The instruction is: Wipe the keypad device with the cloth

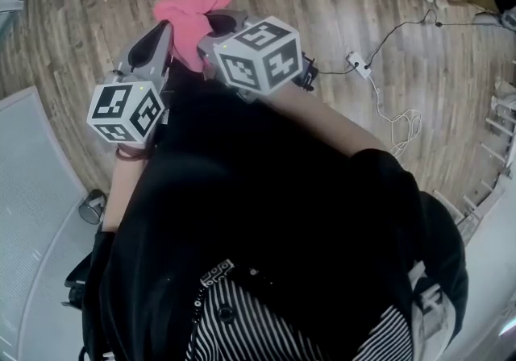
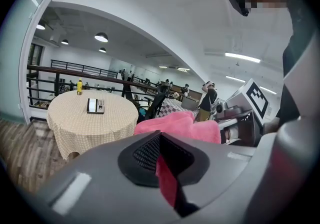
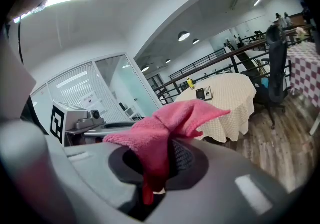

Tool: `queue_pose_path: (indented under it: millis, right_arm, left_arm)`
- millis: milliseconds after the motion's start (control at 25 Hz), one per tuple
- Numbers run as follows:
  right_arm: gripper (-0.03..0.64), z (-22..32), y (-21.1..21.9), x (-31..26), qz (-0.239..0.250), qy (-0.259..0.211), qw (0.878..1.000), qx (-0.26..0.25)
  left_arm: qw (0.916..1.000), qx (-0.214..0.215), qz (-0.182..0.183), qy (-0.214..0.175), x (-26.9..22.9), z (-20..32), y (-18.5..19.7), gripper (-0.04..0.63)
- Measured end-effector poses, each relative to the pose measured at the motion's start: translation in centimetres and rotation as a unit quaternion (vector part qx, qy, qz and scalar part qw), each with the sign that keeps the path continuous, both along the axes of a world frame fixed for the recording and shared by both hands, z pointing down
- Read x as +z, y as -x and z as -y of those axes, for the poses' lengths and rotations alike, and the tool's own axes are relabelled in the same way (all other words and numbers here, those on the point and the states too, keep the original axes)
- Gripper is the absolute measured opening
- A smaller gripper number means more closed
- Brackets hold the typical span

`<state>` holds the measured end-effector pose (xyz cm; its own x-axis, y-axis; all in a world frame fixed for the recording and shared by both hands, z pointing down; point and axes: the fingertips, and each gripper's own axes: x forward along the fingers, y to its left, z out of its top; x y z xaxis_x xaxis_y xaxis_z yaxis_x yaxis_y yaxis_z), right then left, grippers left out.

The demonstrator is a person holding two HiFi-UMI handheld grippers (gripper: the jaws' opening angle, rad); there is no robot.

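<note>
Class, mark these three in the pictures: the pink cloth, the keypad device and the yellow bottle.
cloth (image 3: 172,122): right gripper view, on its bunched middle.
keypad device (image 2: 95,105): left gripper view, on the middle of its face.
yellow bottle (image 2: 79,87): left gripper view, on its body.

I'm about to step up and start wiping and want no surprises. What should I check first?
1. Cloth clamped in right gripper: ok.
2. Left gripper also shut on the cloth: ok.
3. Keypad device in sight on the table: ok.
4. Device within reach: not ok, the table stands well off.
5. Yellow bottle apart from the device: ok.
</note>
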<state>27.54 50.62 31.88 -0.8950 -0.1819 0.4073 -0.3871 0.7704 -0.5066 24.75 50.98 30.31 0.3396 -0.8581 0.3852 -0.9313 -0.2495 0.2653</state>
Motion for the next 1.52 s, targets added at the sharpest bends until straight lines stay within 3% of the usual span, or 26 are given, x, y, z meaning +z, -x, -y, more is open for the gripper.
queue_pose_path:
  millis: [360, 800, 1160, 1520]
  right_arm:
    - [0.063, 8.9, 4.7, 0.0, -0.012, 0.001, 0.999, 0.033]
    - [0.063, 18.1, 14.9, -0.4, -0.026, 0.012, 0.998, 0.064]
    - [0.063, 21.1, 23.4, 0.3, -0.047, 0.013, 0.996, 0.076]
    - [0.063, 22.2, 30.3, 1.5, -0.055, 0.01, 0.996, 0.067]
  left_arm:
    - [0.9993, 0.038, 0.004, 0.0, -0.2, 9.2, 4.7, 0.003]
    - [0.9977, 0.067, -0.008, 0.007, -0.4, 18.6, 14.9, 0.003]
    - [0.9961, 0.086, -0.016, 0.006, 0.4, 21.8, 23.4, 0.003]
    - [0.9971, 0.071, -0.025, 0.006, 1.7, 23.0, 30.4, 0.003]
